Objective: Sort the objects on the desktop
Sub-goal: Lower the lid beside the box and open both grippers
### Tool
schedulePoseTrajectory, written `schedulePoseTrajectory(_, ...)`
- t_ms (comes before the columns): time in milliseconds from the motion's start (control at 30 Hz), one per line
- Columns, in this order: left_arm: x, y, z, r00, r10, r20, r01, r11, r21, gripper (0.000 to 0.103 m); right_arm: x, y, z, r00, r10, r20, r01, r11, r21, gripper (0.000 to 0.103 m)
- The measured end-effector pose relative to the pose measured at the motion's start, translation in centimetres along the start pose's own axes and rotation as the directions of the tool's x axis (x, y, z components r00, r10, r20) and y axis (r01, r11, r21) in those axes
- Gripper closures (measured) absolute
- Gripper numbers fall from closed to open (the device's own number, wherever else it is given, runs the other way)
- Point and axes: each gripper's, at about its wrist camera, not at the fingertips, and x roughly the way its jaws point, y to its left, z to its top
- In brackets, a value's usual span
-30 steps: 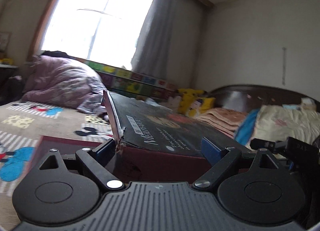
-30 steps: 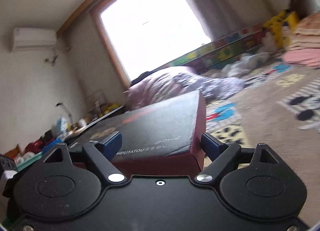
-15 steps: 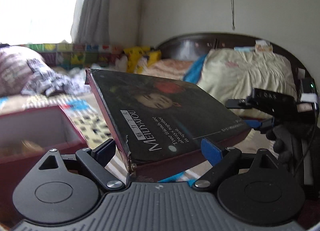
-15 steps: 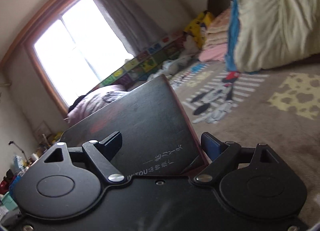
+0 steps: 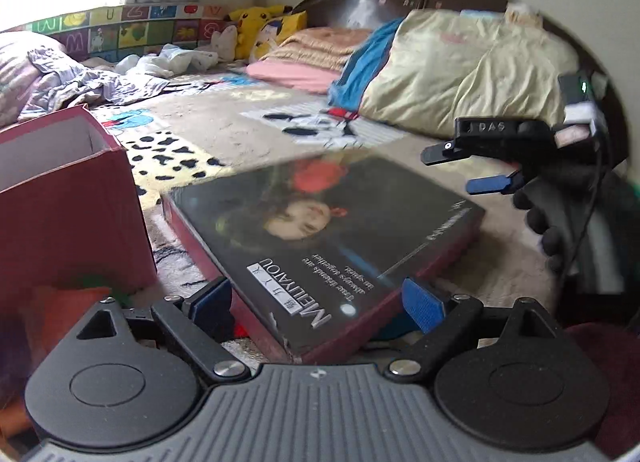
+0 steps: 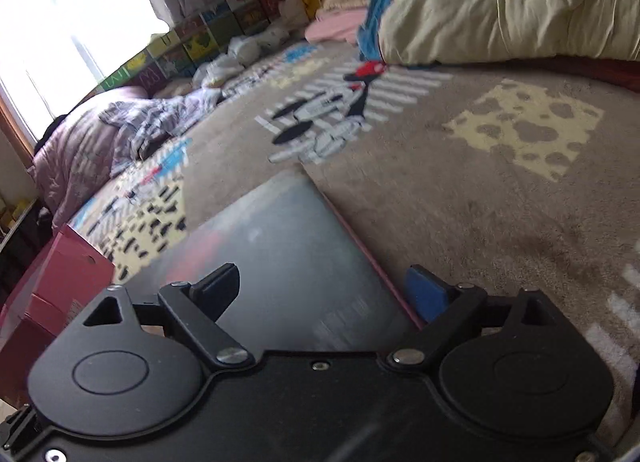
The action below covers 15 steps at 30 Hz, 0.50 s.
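Having come down from mid-air, box lid (image 5: 320, 229) lies on bedspread (image 5: 256, 133), both hand-held grippers (image 5: 316, 302) wide around it

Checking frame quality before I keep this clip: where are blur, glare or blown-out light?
Left wrist view: box lid shows a pale sheen on its far end, print readable; window corner blown out. Right wrist view: motion-smeared, lid washed grey, window overexposed.

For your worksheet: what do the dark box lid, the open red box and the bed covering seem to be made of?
Box lid: probably glossy printed cardboard; it reflects light and its corner is frayed. Red box: likely matte cardboard with a pale inside. Bed covering: soft, fuzzy fabric with printed cartoons.
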Motion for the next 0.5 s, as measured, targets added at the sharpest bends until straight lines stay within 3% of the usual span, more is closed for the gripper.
schedulePoseTrajectory(100,-1.8,1.0,-0.1,0.999,0.029,0.034,-0.027,0.999,-0.046,0.011,-2.1,1.5,-0.2,0.997,0.019,0.076,-0.015,0.999,-0.051,0.011)
schedulePoseTrajectory(200,-3.7,2.4,-0.7,0.993,0.111,0.051,-0.104,0.987,-0.125,0.011,-4.1,4.1,-1.3,0.987,0.129,0.099,-0.115,0.983,-0.142,0.011)
schedulePoseTrajectory(300,-6.2,3.7,-1.4,0.977,0.204,0.069,-0.188,0.964,-0.189,0.011,-5.5,7.9,-3.3,0.966,0.249,0.07,-0.221,0.936,-0.273,0.011)
schedulePoseTrajectory(400,-8.8,4.0,-2.1,0.939,0.329,0.099,-0.298,0.924,-0.24,0.011,-6.2,11.4,-6.4,0.935,0.355,-0.014,-0.329,0.85,-0.411,0.013)
schedulePoseTrajectory(500,-11.2,4.0,-3.2,0.892,0.44,0.099,-0.398,0.871,-0.288,0.011,-5.8,13.4,-8.8,0.921,0.382,-0.075,-0.365,0.778,-0.512,0.015)
